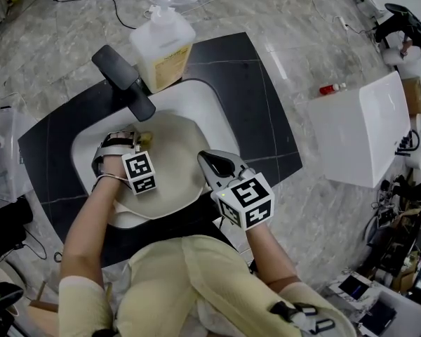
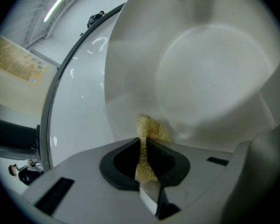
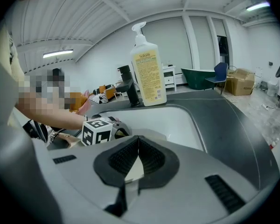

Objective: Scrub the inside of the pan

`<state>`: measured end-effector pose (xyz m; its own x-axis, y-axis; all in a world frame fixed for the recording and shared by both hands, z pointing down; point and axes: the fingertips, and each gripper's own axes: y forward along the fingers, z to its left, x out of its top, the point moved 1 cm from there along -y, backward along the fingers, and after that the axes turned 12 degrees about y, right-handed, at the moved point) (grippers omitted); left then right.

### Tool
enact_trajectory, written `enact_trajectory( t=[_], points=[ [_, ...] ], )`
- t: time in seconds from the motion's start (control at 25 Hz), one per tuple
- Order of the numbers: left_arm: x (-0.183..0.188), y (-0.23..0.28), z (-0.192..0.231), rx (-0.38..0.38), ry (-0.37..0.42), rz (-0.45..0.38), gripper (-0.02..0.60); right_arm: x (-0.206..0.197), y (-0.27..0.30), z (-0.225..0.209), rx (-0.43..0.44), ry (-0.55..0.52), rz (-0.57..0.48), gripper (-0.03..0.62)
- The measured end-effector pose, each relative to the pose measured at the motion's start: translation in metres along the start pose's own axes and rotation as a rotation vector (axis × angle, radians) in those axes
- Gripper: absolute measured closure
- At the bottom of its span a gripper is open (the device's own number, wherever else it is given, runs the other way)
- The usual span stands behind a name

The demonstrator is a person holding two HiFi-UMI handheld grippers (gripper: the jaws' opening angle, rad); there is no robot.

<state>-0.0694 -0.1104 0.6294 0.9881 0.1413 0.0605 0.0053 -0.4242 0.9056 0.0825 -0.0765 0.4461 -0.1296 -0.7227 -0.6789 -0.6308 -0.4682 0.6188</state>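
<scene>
Left tongs [image 2: 144,141] are clamped tight on a yellow scrubber [image 2: 148,133], and a tuft of it pokes past the tips and presses on the inside wall of the pan [image 2: 214,69]. From my head view, the pan [image 1: 175,153] is cream-coloured and lies in the sink [image 1: 203,100], filling most of the basin. The left tongs [image 1: 142,142] reach into it from the sink's near left side, with the scrubber [image 1: 146,137] at the pan's left part, just under the faucet [image 1: 123,81].

Right tongs [image 3: 138,139] are closed, tips meeting. A pale sliver shows in the gap behind the tips, and I cannot tell what it is. In the head view they [image 1: 209,159] sit at the pan's right edge, on the sink's near side, pointing toward the sink's far rim.

The sink is set in a dark desk [image 1: 259,118]. A soap bottle [image 1: 163,44] with a pump stands upright on the desk just behind the sink's far rim, beside the faucet. The right gripper view shows the same bottle [image 3: 148,71] beyond the sink [image 3: 168,120]. A white box [image 1: 365,128] stands well to the right of the sink, off the desk.
</scene>
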Motion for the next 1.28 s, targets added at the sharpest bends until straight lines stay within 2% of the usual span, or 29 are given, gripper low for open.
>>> enact_trajectory(
  t=[0.16,0.28,0.64,0.8,0.88,1.04,1.16,1.28],
  points=[
    [0.002,0.002,0.019,0.067,-0.057,-0.006,0.543,-0.002,0.000,-0.003,-0.009,0.005,0.005,0.577],
    [0.010,0.005,0.027,0.089,-0.075,-0.023,0.543,-0.003,-0.001,-0.004,-0.014,0.009,0.006,0.577],
    [0.032,0.011,0.029,0.063,-0.149,-0.103,0.543,-0.010,-0.003,-0.001,-0.024,0.013,0.013,0.577],
    [0.044,0.009,0.026,0.022,-0.242,-0.155,0.541,-0.009,-0.005,0.001,-0.026,0.012,0.004,0.577],
    [0.045,0.004,0.029,0.027,-0.279,-0.171,0.541,-0.008,-0.007,0.002,-0.029,0.013,-0.003,0.577],
    [0.047,-0.012,0.041,0.069,-0.304,-0.203,0.543,-0.009,-0.010,0.001,-0.043,0.017,-0.011,0.577],
    [0.050,-0.026,0.046,0.058,-0.375,-0.251,0.542,-0.008,-0.013,0.001,-0.051,0.015,-0.017,0.577],
    [0.050,-0.034,0.045,0.011,-0.472,-0.290,0.542,-0.006,-0.014,0.002,-0.057,0.014,-0.025,0.577]
  ],
)
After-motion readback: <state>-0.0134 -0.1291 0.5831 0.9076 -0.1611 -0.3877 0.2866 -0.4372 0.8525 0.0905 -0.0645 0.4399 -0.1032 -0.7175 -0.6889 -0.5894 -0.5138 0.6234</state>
